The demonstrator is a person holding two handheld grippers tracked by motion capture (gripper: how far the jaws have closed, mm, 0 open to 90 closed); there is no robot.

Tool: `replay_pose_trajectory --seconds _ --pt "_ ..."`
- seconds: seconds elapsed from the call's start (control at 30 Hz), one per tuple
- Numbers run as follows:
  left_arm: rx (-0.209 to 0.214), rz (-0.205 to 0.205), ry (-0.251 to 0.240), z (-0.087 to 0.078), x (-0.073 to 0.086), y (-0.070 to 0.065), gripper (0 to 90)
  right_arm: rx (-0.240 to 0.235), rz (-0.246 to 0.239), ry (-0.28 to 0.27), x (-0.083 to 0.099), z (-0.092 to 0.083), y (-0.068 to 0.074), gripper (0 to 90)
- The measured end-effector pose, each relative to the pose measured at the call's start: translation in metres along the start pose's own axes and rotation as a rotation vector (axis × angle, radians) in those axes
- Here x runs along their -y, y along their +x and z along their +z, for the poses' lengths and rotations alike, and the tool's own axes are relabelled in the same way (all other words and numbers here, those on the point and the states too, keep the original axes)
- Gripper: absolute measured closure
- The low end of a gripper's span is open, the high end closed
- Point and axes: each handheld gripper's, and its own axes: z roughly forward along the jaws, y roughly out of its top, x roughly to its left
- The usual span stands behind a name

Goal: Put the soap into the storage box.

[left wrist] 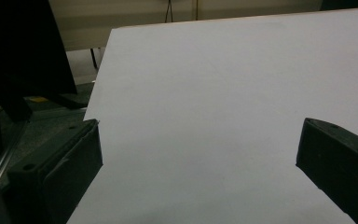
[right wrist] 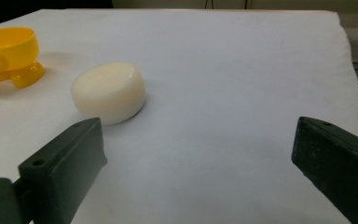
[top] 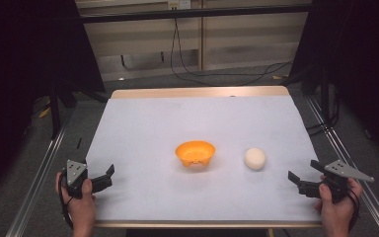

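An orange bowl (top: 195,154) on small round feet stands near the middle of the white-covered table (top: 197,123). To its right lies a cream round puck-shaped object (top: 254,158). In the right gripper view the cream object (right wrist: 109,92) lies just beyond my left jaw, with the bowl (right wrist: 10,54) farther left. My left gripper (top: 106,177) is open at the table's front left corner, with nothing between its fingers. My right gripper (top: 303,177) is open at the front right, a short way from the cream object. The left gripper (left wrist: 200,154) looks over bare white cover.
Metal rails (top: 37,177) run along both sides of the table. Black stands (top: 54,106) and cables (top: 217,74) lie on the floor beyond the far edge. Dark curtains hang at both sides.
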Motion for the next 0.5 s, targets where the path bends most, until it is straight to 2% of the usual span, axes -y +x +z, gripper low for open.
replay_pose_trajectory --seconds 0.1,0.13,0.2,0.3,0.33,0.43,0.47,0.5 --pt "0.0 0.005 0.006 0.0 0.0 0.0 0.0 0.011 -0.005 -0.019 -0.001 -0.001 0.0 6.6" --pt "0.0 0.005 0.006 0.0 0.0 0.0 0.0 0.032 -0.035 -0.003 -0.001 0.0 0.003 5.4" --pt "-0.002 0.007 0.01 0.0 0.0 0.0 0.0 0.041 -0.043 0.008 -0.002 0.001 0.004 5.0" --pt "-0.001 0.005 0.009 0.0 0.0 0.0 0.0 -0.026 0.001 0.015 -0.007 0.0 0.002 8.7" --pt "0.0 0.007 0.011 0.0 0.0 0.001 0.0 -0.026 0.001 0.015 -0.007 0.0 0.002 8.7" --pt "0.0 0.003 0.007 0.0 0.0 0.0 0.0 -0.075 -0.017 0.024 -0.016 0.004 -0.001 10.3" --pt "0.0 0.004 0.006 0.0 0.0 0.0 0.1 -0.095 -0.011 0.021 -0.017 0.005 -0.002 9.7" --pt "-0.001 0.001 0.006 0.0 0.0 0.0 0.0 -0.111 0.002 0.018 -0.018 0.007 -0.002 5.6"
